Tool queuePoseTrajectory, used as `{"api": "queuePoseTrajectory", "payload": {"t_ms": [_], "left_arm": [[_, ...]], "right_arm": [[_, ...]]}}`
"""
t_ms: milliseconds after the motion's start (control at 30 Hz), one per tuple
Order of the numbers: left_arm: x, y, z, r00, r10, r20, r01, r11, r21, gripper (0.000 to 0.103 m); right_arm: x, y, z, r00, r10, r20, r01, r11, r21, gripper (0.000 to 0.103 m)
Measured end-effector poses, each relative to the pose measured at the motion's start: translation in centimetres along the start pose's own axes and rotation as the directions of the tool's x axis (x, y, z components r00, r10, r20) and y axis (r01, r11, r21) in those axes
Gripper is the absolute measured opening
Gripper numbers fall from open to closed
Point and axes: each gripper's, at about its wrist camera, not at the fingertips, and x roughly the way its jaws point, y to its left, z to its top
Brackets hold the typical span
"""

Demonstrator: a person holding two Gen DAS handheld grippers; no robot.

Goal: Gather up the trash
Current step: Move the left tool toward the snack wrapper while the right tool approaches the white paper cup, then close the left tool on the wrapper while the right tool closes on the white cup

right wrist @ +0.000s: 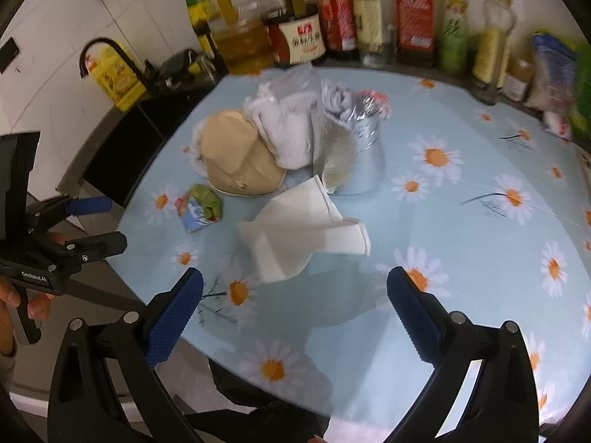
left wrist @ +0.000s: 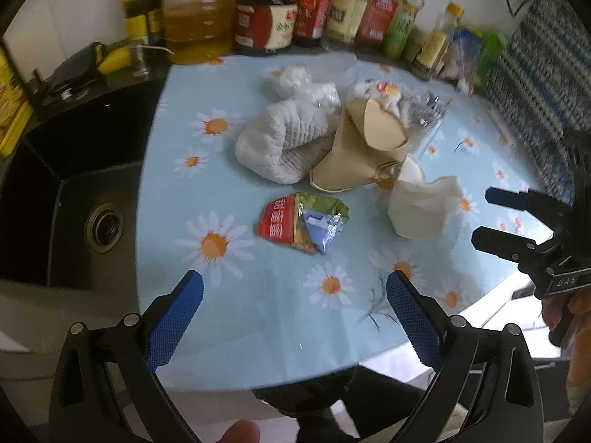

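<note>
**Blue pads wide, nothing picked yet**

Left hand-held gripper (left wrist: 294,302): jaws wide, empty, hovering over the near tabletop (left wrist: 258,332) edge. Right hand-held gripper (right wrist: 294,301): same, wide and empty.

Trash sits mid-tabletop, all loose:
- wrapper (left wrist: 303,224), red/green foil, crumpled, at 12 o'clock from the left gripper, apart from the pile
- paper cup (right wrist: 295,236), white, crushed, at 12 o'clock from the right gripper; nearest item to it
- tan paper (left wrist: 354,147), white towel (left wrist: 279,144), clear plastic (right wrist: 364,147) bunched together behind, touching or overlapping

Step, as I read it: approach, before the first grasp. Likely split is left on the wrapper, right on the cup. Both are flat and light, so each grasp needs a low descent, with pads straddling a raised fold. No bin in view; can't tell where the trash goes.

Surroundings: daisy-print light blue cover, glossy. Black sink (left wrist: 74,192) at 9 o'clock in the left view. Bottles (right wrist: 369,14) of oil and sauce line the wall at 12 o'clock. White tiles behind. Frames slightly blurred.
</note>
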Motion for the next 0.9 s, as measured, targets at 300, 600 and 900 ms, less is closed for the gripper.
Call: {"api": "queuePoseTrajectory", "payload": {"t_ms": [300, 600, 900], "left_arm": [[4.8, -0.6, 2.7, 0.995, 0.036, -0.088, -0.028, 0.996, 0.085, 0.096], [7.1, -1.1, 4.3, 0.991, 0.06, -0.122, -0.046, 0.993, 0.113, 0.095], [8.4, -1.3, 4.9, 0.986, 0.086, -0.14, -0.069, 0.99, 0.12, 0.07]], "right_arm": [[3.9, -1.3, 1.1, 0.997, 0.027, -0.068, -0.029, 0.999, -0.026, 0.099], [4.7, -2.0, 1.9, 0.995, 0.075, -0.063, -0.077, 0.996, -0.036, 0.093], [4.8, -2.1, 1.9, 0.993, 0.107, -0.053, -0.109, 0.993, -0.033, 0.083]]}}
